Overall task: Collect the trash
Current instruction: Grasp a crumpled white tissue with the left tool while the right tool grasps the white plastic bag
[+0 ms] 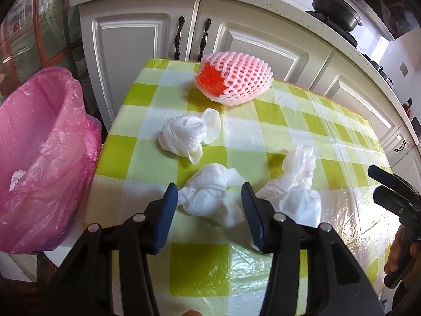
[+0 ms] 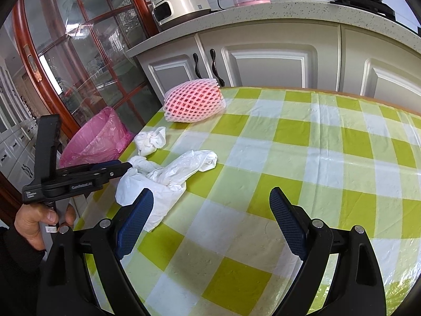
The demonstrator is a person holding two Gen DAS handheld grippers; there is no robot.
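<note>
Item one: a crumpled white paper tissue wad (image 1: 210, 192), lying on the near part of the table, between the blue-padded fingers (image 1: 168, 210) of the left gripper (image 1: 209, 197). The jaws stand narrowed around it; whether the pads press on the paper cannot be told.

Item two: a twisted white paper tissue ball (image 1: 184, 137), at about 11 o'clock from the first wad, apart from it.

Item three: a crinkled translucent white plastic bag (image 1: 294, 184), at about 3 o'clock from the first wad, just beside it; in the right wrist view the bag (image 2: 168, 173) lies at 10 o'clock of the right gripper (image 2: 210, 221).

Item four: a pink foam mesh fruit sleeve over an orange-red object (image 1: 234, 79), at 12 o'clock, near the far table edge.

Support: a table under a green, white and pale-yellow checked plastic cloth (image 1: 302, 131).

Receptacle: a round bin lined with a pink plastic bag (image 1: 39, 142), at 9 o'clock, just beside the table's edge and lower than it.

Right gripper: jaws spread wide, nothing between them, over bare cloth.

A hand (image 2: 34, 223) grips the left gripper's handle.

Background: white cabinet doors with dark handles (image 1: 192, 39), a speckled countertop (image 2: 263, 13), a black pot (image 1: 334, 8), a cream cooker (image 2: 179, 2).
</note>
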